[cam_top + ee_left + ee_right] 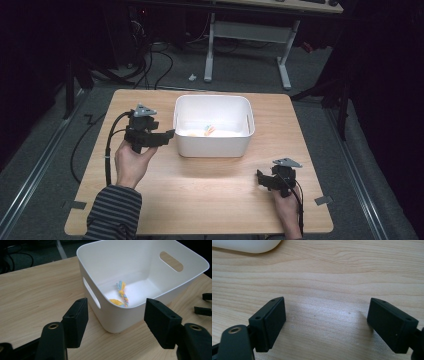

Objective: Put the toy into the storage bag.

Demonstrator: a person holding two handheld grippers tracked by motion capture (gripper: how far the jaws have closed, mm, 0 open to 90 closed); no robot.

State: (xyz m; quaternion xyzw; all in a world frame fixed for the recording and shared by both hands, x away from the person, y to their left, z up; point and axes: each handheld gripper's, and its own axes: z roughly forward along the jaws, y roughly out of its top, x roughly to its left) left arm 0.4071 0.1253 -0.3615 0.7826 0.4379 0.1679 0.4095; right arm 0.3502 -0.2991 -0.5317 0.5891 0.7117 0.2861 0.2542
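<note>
Now both grippers' fingers gape empty, left gripper (170, 134) (beside the bin (212, 146) edge).

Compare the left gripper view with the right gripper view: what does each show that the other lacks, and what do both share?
Left gripper view: the inside of the white bin, with its handle slots, and a braided yellow, blue and pink rope toy lying on its floor; the tips of the other gripper sit at the right edge.

Right gripper view: bare wood grain between the open jaws of the right gripper, with nothing held.

Both: the wooden table, part of the white bin, and two black jaws standing apart; the left gripper is also open.
</note>
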